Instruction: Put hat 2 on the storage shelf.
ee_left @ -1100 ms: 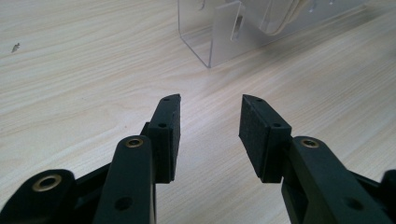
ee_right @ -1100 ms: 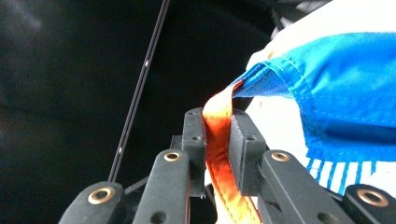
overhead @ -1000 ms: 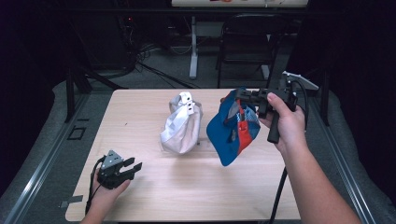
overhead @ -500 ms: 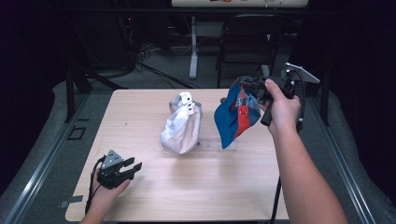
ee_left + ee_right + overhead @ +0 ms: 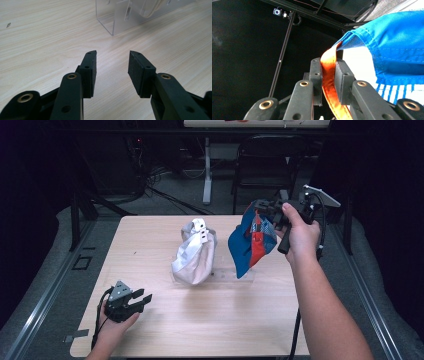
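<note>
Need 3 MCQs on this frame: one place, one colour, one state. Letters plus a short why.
1. Where is the white cap?
A. On a clear stand mid-table
B. In the left gripper
C. On the floor

2. What colour is the strap between the right gripper's jaws?
A. Green
B. Orange
C. Black

3. How do the left gripper's jaws stand?
A. Shut on the white cap
B. Shut on the stand
C. Open, nothing between them

Answers:
1. A, the high view shows it propped on the stand at the table's middle.
2. B, the right gripper view shows the orange strap of the blue cap pinched.
3. C, the left gripper view shows bare table in the gap.
</note>
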Action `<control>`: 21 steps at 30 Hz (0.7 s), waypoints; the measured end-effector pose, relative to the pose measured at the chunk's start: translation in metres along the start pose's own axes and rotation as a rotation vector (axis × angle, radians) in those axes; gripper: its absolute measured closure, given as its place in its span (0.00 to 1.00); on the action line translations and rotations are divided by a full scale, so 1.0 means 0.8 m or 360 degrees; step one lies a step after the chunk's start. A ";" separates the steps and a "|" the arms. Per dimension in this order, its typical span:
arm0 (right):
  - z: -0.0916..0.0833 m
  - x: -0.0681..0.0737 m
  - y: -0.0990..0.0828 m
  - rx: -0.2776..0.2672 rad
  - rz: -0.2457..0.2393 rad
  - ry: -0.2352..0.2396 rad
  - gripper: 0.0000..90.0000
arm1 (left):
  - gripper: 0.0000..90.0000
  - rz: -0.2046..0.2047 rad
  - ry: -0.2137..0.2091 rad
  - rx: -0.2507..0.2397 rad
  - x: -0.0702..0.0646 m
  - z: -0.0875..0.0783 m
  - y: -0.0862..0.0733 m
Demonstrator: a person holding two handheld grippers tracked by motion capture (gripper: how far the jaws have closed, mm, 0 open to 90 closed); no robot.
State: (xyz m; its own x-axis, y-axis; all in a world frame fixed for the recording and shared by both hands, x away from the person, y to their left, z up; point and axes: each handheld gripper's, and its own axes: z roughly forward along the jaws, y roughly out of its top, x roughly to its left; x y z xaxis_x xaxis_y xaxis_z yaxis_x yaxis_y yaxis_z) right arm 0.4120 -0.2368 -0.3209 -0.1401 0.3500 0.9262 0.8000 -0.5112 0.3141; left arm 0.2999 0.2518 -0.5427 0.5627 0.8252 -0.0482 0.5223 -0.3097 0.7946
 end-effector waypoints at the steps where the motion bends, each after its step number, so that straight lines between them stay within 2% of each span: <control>1: -0.001 0.001 0.000 0.0020 -0.0011 -0.0006 0.87 | 0.66 -0.0006 0.0003 0.0000 0.000 0.000 0.000; 4: 0.001 0.001 0.000 0.0002 -0.0014 -0.0019 0.87 | 0.66 -0.0006 0.0004 0.0000 0.000 0.001 0.000; 7: 0.003 -0.005 0.004 -0.0014 -0.0011 -0.0071 0.87 | 0.66 0.0000 0.0000 0.0002 0.000 0.000 0.000; 18: -0.012 -0.019 0.013 -0.0082 0.0023 -0.0095 0.87 | 0.66 0.0005 0.0004 0.0006 0.000 0.001 0.000; 21: -0.014 -0.021 0.013 -0.0094 0.0010 -0.0100 0.87 | 0.66 -0.0004 0.0003 0.0003 -0.001 0.001 0.000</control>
State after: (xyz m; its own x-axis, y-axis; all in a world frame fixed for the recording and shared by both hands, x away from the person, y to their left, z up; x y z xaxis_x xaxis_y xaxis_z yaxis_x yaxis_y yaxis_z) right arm 0.4163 -0.2570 -0.3309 -0.0971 0.3941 0.9139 0.7646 -0.5582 0.3220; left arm 0.2998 0.2505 -0.5435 0.5602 0.8269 -0.0488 0.5249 -0.3088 0.7932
